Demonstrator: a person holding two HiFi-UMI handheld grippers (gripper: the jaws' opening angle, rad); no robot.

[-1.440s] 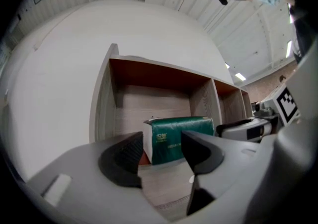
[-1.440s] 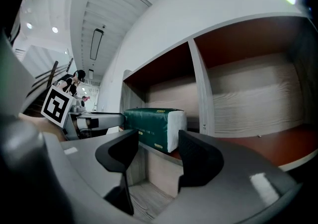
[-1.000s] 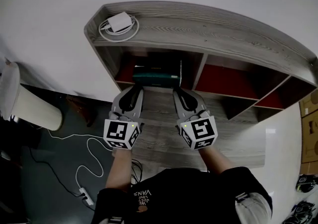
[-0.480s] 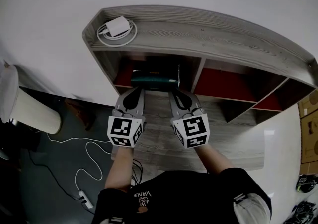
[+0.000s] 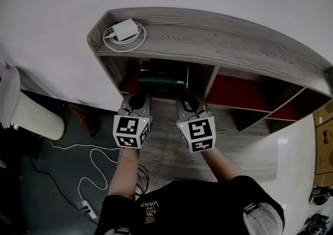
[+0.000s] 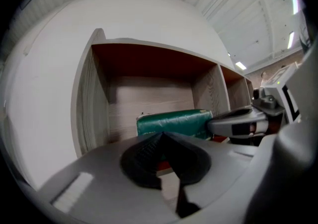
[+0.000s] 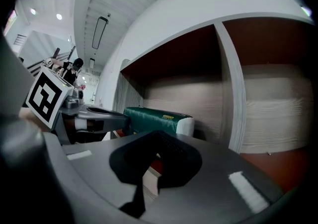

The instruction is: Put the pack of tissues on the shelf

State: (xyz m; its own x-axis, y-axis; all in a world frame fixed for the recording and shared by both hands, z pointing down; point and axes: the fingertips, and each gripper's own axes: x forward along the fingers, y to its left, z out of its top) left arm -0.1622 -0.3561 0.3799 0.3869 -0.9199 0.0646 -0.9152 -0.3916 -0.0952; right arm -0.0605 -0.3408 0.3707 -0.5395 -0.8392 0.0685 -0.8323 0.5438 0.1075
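The pack of tissues (image 5: 160,79) lies inside the shelf (image 5: 223,38), just beyond the tips of the left gripper (image 5: 142,95) and the right gripper (image 5: 181,97). Both grippers are fully closed and hold nothing.

In the head view the top of the shelf (image 5: 234,33) covers most of the pack of tissues (image 5: 160,80); only 1 green edge shows, and the shelf's right end is cut off. The left gripper (image 6: 162,132) and right gripper (image 7: 158,131) each hide the pack's lower part. Its yellow label (image 7: 169,116) is too small to read.
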